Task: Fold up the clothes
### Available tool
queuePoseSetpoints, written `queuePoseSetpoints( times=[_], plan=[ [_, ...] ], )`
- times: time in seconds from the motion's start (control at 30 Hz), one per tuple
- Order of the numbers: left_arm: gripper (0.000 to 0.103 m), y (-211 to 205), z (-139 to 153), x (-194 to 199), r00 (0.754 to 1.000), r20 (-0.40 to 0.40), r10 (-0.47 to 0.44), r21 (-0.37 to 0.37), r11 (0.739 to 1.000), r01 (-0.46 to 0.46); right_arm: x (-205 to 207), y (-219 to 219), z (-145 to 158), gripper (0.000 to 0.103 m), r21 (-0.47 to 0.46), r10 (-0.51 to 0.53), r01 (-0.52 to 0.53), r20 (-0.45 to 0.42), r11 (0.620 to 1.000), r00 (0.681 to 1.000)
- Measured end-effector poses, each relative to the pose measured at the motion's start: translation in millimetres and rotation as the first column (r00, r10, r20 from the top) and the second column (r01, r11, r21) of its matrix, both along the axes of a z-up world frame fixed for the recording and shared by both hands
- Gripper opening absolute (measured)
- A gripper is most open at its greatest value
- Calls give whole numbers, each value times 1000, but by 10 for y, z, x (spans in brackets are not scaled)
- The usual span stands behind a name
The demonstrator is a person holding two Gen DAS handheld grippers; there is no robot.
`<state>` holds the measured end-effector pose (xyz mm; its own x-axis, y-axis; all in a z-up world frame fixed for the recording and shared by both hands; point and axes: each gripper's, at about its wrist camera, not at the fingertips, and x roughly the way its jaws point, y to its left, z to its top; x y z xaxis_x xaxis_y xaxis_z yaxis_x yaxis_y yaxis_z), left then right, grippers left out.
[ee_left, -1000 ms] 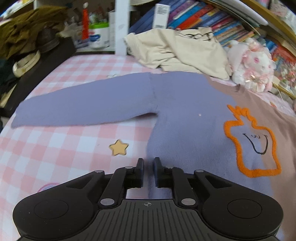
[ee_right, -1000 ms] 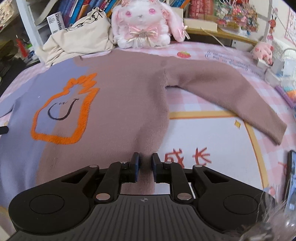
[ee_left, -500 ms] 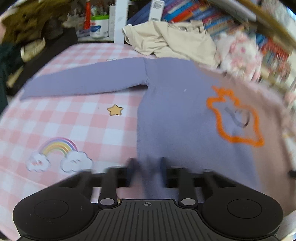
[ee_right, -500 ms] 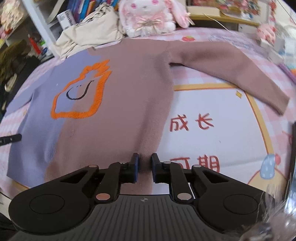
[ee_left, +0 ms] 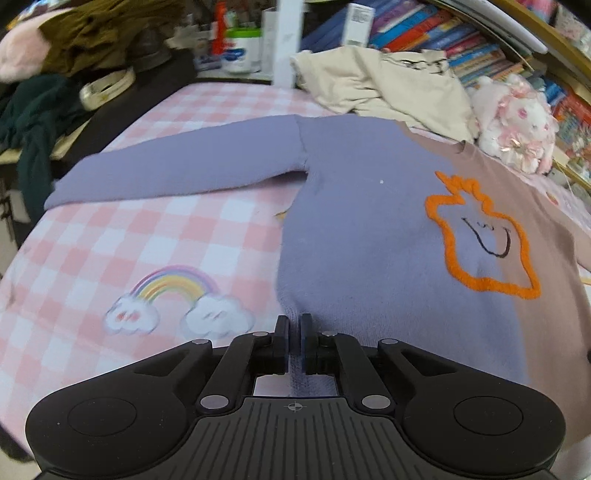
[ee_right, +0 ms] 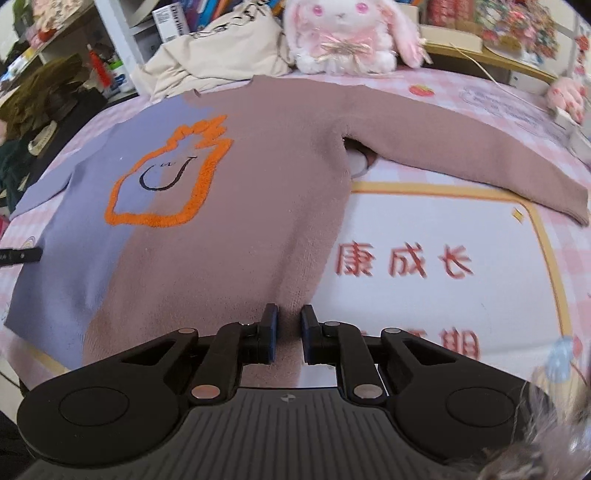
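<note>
A sweater, half lilac and half brown with an orange outlined figure, lies flat and face up with both sleeves spread, in the left wrist view [ee_left: 369, 206] and the right wrist view [ee_right: 266, 177]. My left gripper [ee_left: 294, 325] is shut on the lilac hem at the sweater's lower left corner. My right gripper [ee_right: 287, 317] sits at the brown hem near the lower right corner, jaws a narrow gap apart with fabric between them. The left gripper's tip shows at the far left of the right wrist view [ee_right: 22, 255].
The sweater lies on a pink checked mat [ee_left: 110, 236] with a rainbow print. A cream garment [ee_left: 388, 85] and a plush rabbit [ee_right: 347, 33] sit behind the collar. Dark clothes [ee_left: 44, 110] pile up at the left. Bookshelves stand behind.
Both grippers drew back from the sweater's body to its bottom hem. The left gripper's jaws opened during the move, then closed on the lilac hem. The sweater's lilac side shifted slightly.
</note>
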<state>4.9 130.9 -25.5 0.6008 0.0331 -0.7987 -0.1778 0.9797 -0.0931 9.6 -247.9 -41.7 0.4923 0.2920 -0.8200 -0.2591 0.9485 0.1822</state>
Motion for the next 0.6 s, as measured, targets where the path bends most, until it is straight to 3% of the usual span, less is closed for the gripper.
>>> queuePoseSetpoints(
  times=[0.2, 0.4, 0.6],
  plan=[
    [6, -295, 0, 133, 994, 15, -107, 22, 994, 107, -75, -188, 31, 12, -29, -99, 99, -3, 995, 995],
    [6, -16, -16, 44, 999, 14, -38, -82, 996, 39, -63, -144, 18, 12, -34, -80, 81, 27, 996, 996],
    [6, -29, -23, 28, 1000, 11, -29, -62, 998, 30, -6, -143, 22, 12, -28, -61, 62, 20, 998, 998]
  ],
)
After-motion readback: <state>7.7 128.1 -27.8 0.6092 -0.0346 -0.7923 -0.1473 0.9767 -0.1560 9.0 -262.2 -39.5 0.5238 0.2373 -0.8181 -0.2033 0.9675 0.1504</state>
